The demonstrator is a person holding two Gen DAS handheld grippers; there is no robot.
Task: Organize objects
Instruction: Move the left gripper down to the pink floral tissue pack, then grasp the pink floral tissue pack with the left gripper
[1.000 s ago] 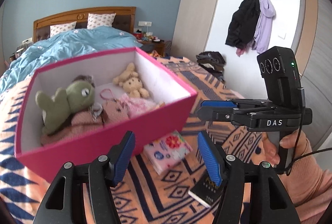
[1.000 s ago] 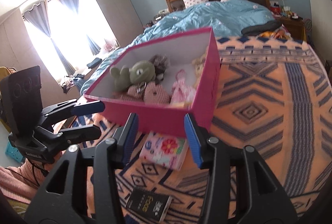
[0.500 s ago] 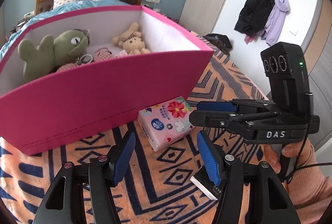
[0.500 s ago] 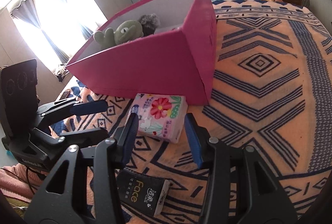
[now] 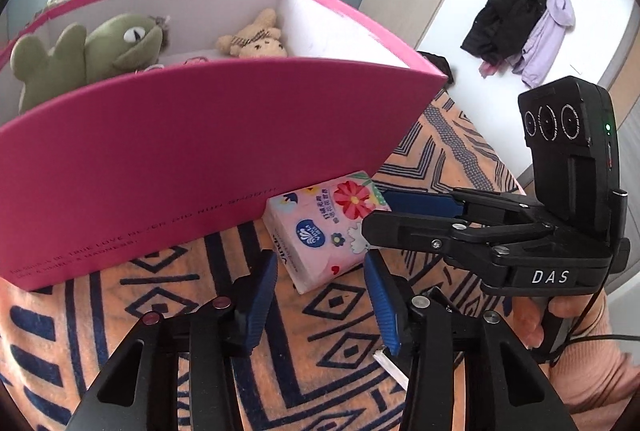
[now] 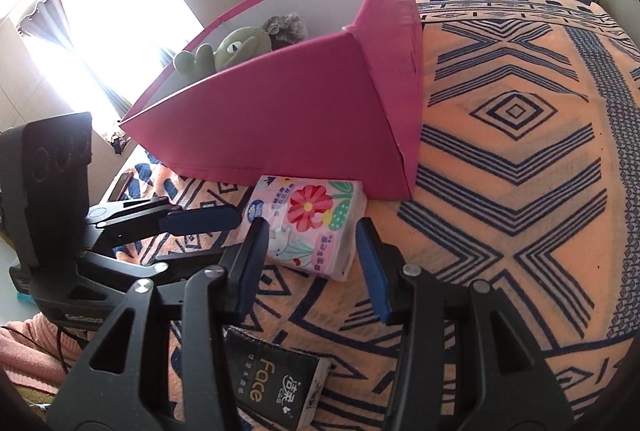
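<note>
black pack (image 6: 276, 383) half hidden under right tool (image 6: 312, 255)

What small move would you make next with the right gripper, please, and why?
Probably ease the right gripper forward and close on the pink tissue pack. Its fingers are open and already bracket the pack's near end, which lies loose on the blanket beside the pink box.

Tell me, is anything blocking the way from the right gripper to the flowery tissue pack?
Nothing visible. The right hand-held gripper is open just before the pink flowered tissue pack, which lies on the blanket beside the pink box.
</note>
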